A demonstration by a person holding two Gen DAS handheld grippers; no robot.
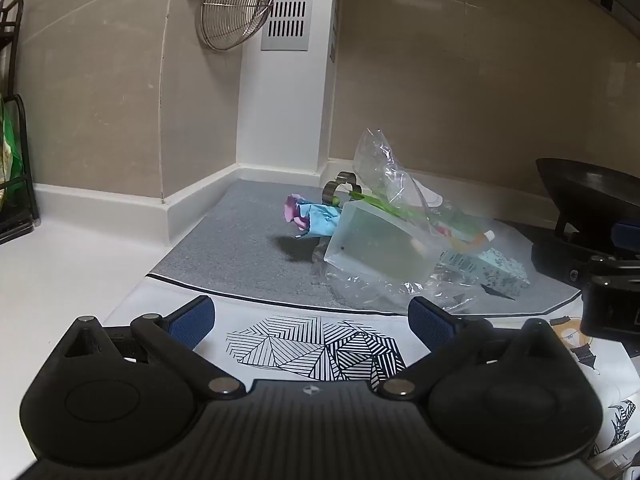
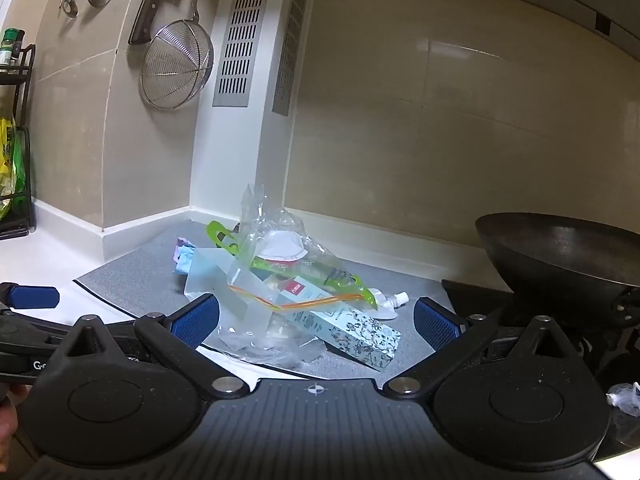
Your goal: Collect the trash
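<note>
A pile of trash lies on the grey mat point(image 1: 240, 248) in the counter corner. A clear plastic bag point(image 1: 384, 172) point(image 2: 280, 240) holds a frosted plastic box point(image 1: 376, 248) point(image 2: 224, 280), a yoghurt cup point(image 2: 282, 250) and a green strip point(image 2: 224, 238). A floral carton point(image 1: 488, 270) point(image 2: 352, 332), a white spout pouch point(image 2: 390, 304) and a crumpled pink and blue wrapper point(image 1: 310, 216) point(image 2: 184, 260) lie beside it. My left gripper point(image 1: 312, 320) is open and empty, short of the pile. My right gripper point(image 2: 316, 318) is open and empty, its jaws either side of the pile's near edge.
A black wok point(image 2: 560, 252) point(image 1: 588, 192) sits on the stove at the right. A wire strainer point(image 2: 176, 68) point(image 1: 236, 4) hangs on the tiled wall. A black rack point(image 2: 16, 140) with packets stands at the far left. A patterned white cloth point(image 1: 320, 344) lies under my left gripper.
</note>
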